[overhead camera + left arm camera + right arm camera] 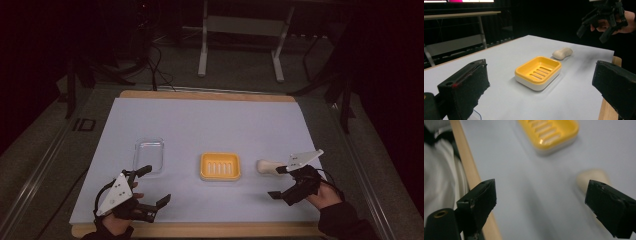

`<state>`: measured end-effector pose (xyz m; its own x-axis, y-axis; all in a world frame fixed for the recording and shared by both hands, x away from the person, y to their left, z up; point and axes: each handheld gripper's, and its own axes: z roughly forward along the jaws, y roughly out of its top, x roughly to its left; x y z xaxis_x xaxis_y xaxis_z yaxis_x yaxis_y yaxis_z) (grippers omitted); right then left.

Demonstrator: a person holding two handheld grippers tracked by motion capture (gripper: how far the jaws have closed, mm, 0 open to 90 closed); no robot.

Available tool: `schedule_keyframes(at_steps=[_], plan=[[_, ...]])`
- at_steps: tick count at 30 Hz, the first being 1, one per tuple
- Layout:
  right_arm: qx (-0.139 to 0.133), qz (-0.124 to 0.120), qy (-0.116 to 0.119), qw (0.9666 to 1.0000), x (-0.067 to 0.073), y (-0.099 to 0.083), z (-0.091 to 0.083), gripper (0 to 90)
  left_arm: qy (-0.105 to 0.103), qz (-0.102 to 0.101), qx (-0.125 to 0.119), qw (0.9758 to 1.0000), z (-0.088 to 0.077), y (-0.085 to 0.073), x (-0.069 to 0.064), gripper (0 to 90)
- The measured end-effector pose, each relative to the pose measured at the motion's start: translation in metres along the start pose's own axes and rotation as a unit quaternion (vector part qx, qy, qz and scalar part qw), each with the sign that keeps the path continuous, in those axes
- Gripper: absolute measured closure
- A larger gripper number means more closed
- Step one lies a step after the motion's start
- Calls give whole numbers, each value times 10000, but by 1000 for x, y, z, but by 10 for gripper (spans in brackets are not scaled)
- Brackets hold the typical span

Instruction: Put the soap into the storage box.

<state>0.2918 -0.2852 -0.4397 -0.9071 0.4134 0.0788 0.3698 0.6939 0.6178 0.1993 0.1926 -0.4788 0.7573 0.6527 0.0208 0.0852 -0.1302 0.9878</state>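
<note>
Both grippers, left gripper (153, 185) and right gripper (278, 182), jaws spread and empty, flank the yellow soap dish (220, 166); soap bar (267, 167) just beyond the right fingertips (609, 205); clear lid (149, 154), seen from above, beyond the left.

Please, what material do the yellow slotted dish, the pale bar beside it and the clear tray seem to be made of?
The yellow slotted dish looks like glossy moulded plastic on a white base: it shows highlights. The pale cream bar looks like matte soap, rounded and dull. The clear rectangular tray looks like transparent plastic, possibly glass: the sheet shows through it.
</note>
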Motion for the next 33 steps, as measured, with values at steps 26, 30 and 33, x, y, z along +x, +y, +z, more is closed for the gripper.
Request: schedule_keyframes(at_steps=[26, 30, 33], plan=[[2229, -511, 525, 9721, -3, 24, 14, 100, -158, 10, 21, 9999, 3, -1, -2, 7], [2500, -508, 539, 9654, -5, 28, 18, 100, -169, 10, 20, 9999, 2, -1, -2, 7], [2677, -505, 563, 9605, -6, 30, 20, 100, -202, 4, 19, 9998, 3, -1, -2, 7]])
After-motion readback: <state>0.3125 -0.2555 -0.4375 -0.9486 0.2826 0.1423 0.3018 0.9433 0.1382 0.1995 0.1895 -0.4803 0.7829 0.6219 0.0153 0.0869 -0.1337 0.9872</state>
